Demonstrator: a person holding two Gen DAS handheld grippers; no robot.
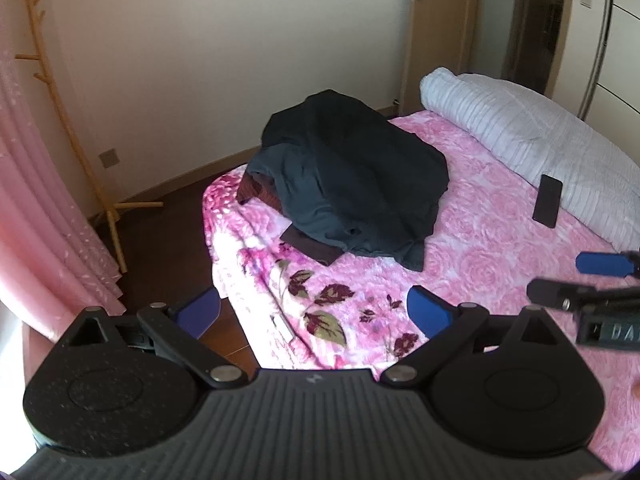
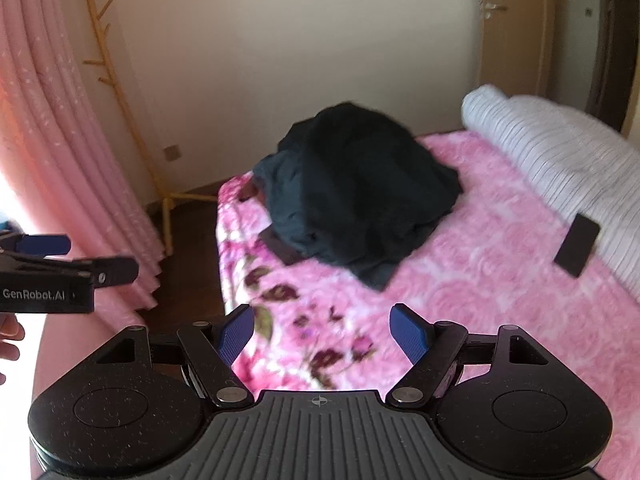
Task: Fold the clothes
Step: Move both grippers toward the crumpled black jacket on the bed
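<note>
A heap of dark clothes (image 1: 352, 176) lies on the pink floral bed (image 1: 460, 280), with a dark teal garment on top and a maroon piece (image 1: 308, 246) sticking out below. It also shows in the right wrist view (image 2: 356, 188). My left gripper (image 1: 316, 314) is open and empty, above the bed's near corner, well short of the heap. My right gripper (image 2: 324, 336) is open and empty, also short of the heap. Each gripper appears at the edge of the other's view: the right gripper (image 1: 588, 280) and the left gripper (image 2: 80, 260).
A black phone (image 1: 547, 200) lies on the bed beside a rolled white quilt (image 1: 532, 136). A wooden coat stand (image 1: 68, 120) and pink curtain (image 1: 36, 200) stand left of the bed. A door (image 1: 436, 20) is at the back.
</note>
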